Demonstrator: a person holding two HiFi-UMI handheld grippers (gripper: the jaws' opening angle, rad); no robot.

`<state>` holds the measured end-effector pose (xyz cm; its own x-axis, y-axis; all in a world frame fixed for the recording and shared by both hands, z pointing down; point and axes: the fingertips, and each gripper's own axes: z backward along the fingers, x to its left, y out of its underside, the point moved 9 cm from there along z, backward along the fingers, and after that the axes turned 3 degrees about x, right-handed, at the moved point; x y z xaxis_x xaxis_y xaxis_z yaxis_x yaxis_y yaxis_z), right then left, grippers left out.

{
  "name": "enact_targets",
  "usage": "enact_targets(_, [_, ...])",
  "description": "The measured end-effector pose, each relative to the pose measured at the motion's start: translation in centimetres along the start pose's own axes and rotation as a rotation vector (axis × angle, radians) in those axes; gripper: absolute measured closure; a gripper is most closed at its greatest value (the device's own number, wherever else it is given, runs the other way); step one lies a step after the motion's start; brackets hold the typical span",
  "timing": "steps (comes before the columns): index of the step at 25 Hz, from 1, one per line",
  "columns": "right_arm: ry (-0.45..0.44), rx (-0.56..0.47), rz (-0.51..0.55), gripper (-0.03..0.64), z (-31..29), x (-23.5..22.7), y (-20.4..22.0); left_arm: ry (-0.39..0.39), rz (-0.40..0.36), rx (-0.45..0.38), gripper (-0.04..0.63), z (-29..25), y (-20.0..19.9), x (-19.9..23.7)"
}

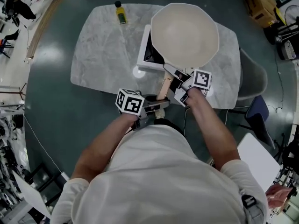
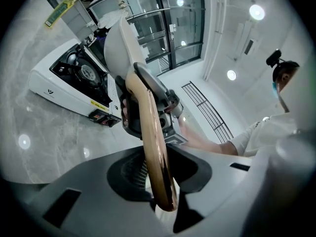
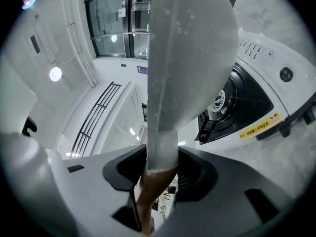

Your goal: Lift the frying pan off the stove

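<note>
The frying pan (image 1: 184,34) hung clear above the stove (image 1: 145,55); the left gripper (image 1: 158,103) pinched the wooden end of the handle (image 1: 164,87), out on the stove's near side; the right gripper (image 1: 181,80) clamped the handle's grey neck, closer to the stove; a bottle (image 1: 121,12) stood beyond the stove's far left corner.

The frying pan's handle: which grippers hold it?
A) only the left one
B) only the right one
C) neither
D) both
D: the left gripper has its jaws pressed on the wooden end of the handle, and the right gripper on its grey neck.
</note>
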<state>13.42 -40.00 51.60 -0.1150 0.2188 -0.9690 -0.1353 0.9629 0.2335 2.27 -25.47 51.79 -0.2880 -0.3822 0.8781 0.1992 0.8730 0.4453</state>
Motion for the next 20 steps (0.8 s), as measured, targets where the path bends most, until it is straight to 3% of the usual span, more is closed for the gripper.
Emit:
enact_targets(11, [0.053,-0.245,0.007,0.439,5.5,4.8,7.7,0.131,-0.107,0.187,0.482,2.6,4.1,-5.3])
enact_targets(20, [0.080,-0.399,0.006,0.439,6.1,8.0,17.4,0.227,-0.148,0.318,0.480,7.6,9.8,-8.1])
